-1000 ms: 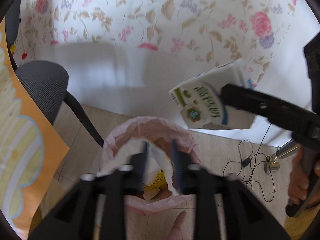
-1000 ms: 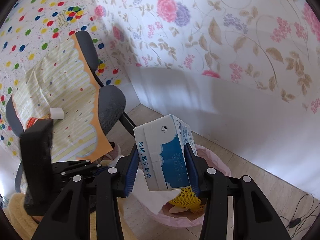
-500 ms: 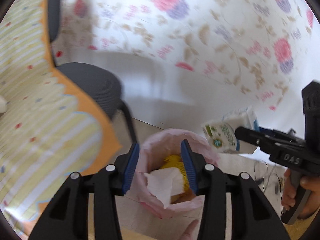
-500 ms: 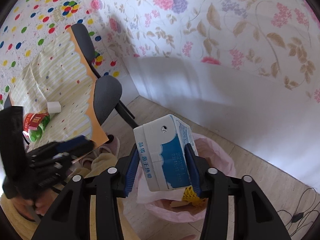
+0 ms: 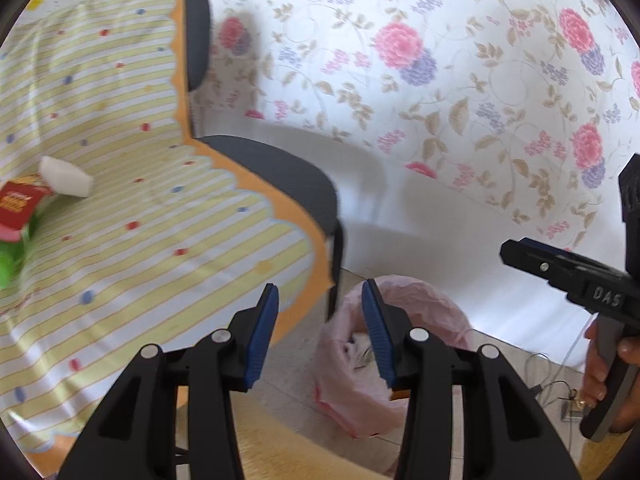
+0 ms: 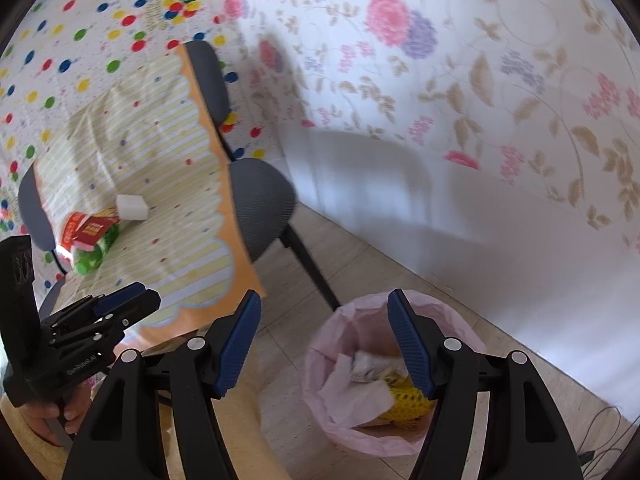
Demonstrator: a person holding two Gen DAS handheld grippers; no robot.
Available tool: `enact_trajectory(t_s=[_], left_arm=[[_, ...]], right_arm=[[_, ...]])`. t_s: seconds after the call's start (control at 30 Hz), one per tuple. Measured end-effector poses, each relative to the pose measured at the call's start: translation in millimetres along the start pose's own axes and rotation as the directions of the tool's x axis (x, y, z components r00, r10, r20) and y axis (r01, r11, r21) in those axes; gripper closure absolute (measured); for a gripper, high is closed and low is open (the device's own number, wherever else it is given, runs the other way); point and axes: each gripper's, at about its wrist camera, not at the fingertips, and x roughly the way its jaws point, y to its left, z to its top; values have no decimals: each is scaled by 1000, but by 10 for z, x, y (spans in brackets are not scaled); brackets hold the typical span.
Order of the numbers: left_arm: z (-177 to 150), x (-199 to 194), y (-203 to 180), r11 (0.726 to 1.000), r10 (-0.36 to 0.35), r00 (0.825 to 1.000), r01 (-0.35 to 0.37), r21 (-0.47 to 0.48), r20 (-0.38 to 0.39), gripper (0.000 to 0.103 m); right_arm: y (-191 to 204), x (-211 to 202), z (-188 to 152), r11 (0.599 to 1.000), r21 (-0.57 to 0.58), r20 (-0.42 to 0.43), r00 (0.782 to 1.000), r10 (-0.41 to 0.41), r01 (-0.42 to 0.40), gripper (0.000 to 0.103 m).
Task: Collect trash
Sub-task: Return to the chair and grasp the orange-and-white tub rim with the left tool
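Both grippers are empty right now. The right gripper (image 6: 324, 340) hangs over the pink trash bag (image 6: 320, 384) on the floor, and its fingers (image 6: 238, 342) are spread wide with nothing between them. The left gripper (image 5: 318, 336) is also wide apart and holds nothing. It points toward the edge of the table (image 5: 160, 240) with the striped yellow cloth.

Inside the bag I can see white paper (image 6: 360, 392) and something yellow with a net look (image 6: 408, 400).

There is more trash on the table, well apart from the bag. A white block (image 6: 132, 203) lies there. Just beside it is a red and green snack packet (image 6: 90, 240); in the left view it sits at the far left edge (image 5: 16, 208). A gray chair (image 6: 260, 196) stands between the table and the wall.

I think the packet is light and crinkly and may slip, so pinch it across the flat middle. The white block looks light too. I cannot tell if it is soft or hard. Grab it across its short sides.
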Motion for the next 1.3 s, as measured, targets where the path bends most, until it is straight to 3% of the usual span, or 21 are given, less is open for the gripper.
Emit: enact_trajectory(t_s=[0.13, 0.37, 0.47, 0.57, 0.8, 0.87, 0.93, 0.97, 1.13, 1.3], left_arm=[[-110, -164, 202, 998, 54, 998, -54, -21, 10, 61], [-265, -451, 680, 982, 168, 985, -171, -85, -40, 61], [-262, -647, 936, 968, 214, 976, -216, -127, -25, 55], [-279, -863, 1211, 941, 296, 955, -293, -171, -3, 48], [-358, -1303, 2066, 829, 491, 871, -465, -312, 7, 48], [-378, -1358, 2283, 795, 538, 843, -507, -333, 0, 48], [-381, -1353, 2536, 747, 604, 797, -577, -331, -25, 48], [-384, -1339, 2609, 736, 617, 786, -591, -329, -31, 48], [-293, -1137, 2982, 725, 638, 768, -626, -288, -65, 48], [-153, -810, 3116, 749, 623, 776, -627, -214, -97, 48]], right_arm=[[269, 44, 28, 998, -37, -6, 999, 50, -50, 36], [724, 207, 148, 986, -107, -36, 991, 126, -129, 36], [1005, 287, 242, 974, -164, -45, 987, 154, -159, 36], [1341, 370, 335, 954, -226, -53, 980, 191, -198, 36], [2095, 652, 413, 897, -351, -103, 964, 247, -267, 36], [2262, 714, 413, 885, -365, -114, 957, 267, -290, 36], [2415, 785, 418, 873, -375, -125, 951, 284, -310, 36], [2469, 819, 418, 870, -379, -129, 949, 289, -317, 36], [2725, 1000, 448, 856, -387, -151, 939, 308, -343, 36], [2843, 1153, 498, 852, -383, -163, 934, 318, -357, 36]])
